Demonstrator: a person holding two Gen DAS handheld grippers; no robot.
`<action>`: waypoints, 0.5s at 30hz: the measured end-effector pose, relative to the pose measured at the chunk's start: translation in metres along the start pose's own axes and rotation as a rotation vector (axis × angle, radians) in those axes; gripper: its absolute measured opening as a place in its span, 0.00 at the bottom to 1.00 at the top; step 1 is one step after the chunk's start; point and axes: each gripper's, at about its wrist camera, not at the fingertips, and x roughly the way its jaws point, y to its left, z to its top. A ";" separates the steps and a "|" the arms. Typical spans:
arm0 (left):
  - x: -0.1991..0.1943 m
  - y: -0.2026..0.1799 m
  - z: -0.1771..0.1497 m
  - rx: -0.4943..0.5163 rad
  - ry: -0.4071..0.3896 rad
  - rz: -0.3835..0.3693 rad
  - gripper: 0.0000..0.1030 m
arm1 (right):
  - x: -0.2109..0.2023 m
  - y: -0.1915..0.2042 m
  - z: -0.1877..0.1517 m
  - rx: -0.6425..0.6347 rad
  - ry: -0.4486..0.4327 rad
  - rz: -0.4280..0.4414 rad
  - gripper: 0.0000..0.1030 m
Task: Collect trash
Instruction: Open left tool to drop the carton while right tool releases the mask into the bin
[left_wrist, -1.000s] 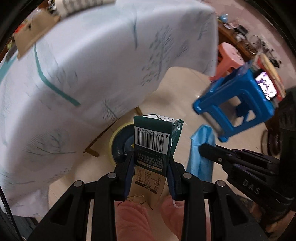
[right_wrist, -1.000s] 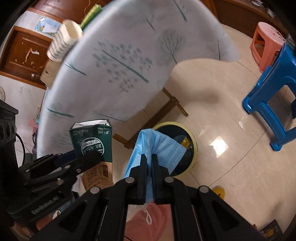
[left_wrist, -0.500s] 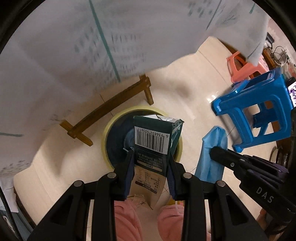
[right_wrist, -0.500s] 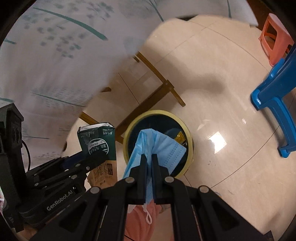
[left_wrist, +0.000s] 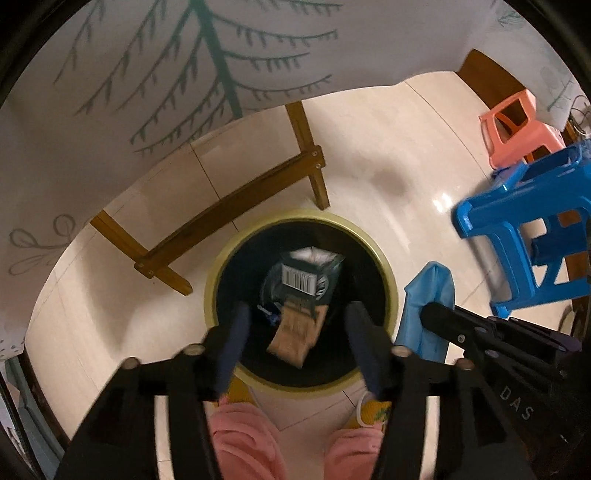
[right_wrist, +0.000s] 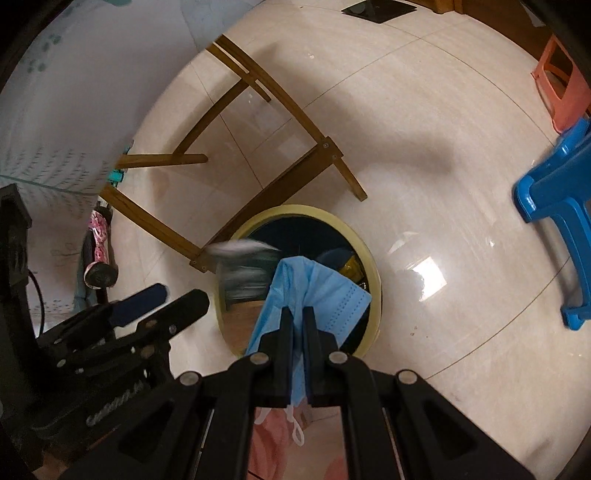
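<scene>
Carton dropping into the bin

The left gripper (left_wrist: 295, 325), jaws just opened, hangs over the bin (left_wrist: 373, 240) with the carton (left_wrist: 303, 295) loose inside; at three o'clock, the right gripper (right_wrist: 298, 314) pinches a blue mask (right_wrist: 314, 291).

Table frame (left_wrist: 236, 199) just beside bin (left_wrist: 384, 266)

Glossy cream tile floor (right_wrist: 424, 155) under yellow-rimmed bin (left_wrist: 390, 275), blue stool (left_wrist: 517, 236), pink stool (left_wrist: 517, 129)

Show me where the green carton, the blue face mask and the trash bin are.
green carton (left_wrist: 301, 282), left wrist view, barcode panel.
blue face mask (right_wrist: 325, 291), right wrist view, pleated front.
trash bin (left_wrist: 392, 280), left wrist view, yellow rim.
</scene>
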 end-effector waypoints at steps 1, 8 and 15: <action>0.001 0.001 0.000 -0.003 -0.003 0.005 0.59 | 0.003 0.000 0.001 -0.005 0.001 -0.004 0.04; 0.006 0.011 -0.005 -0.045 0.004 0.034 0.68 | 0.017 0.002 0.006 -0.051 0.012 -0.027 0.04; -0.004 0.030 -0.015 -0.114 -0.027 0.055 0.74 | 0.030 0.020 0.013 -0.115 0.015 -0.038 0.07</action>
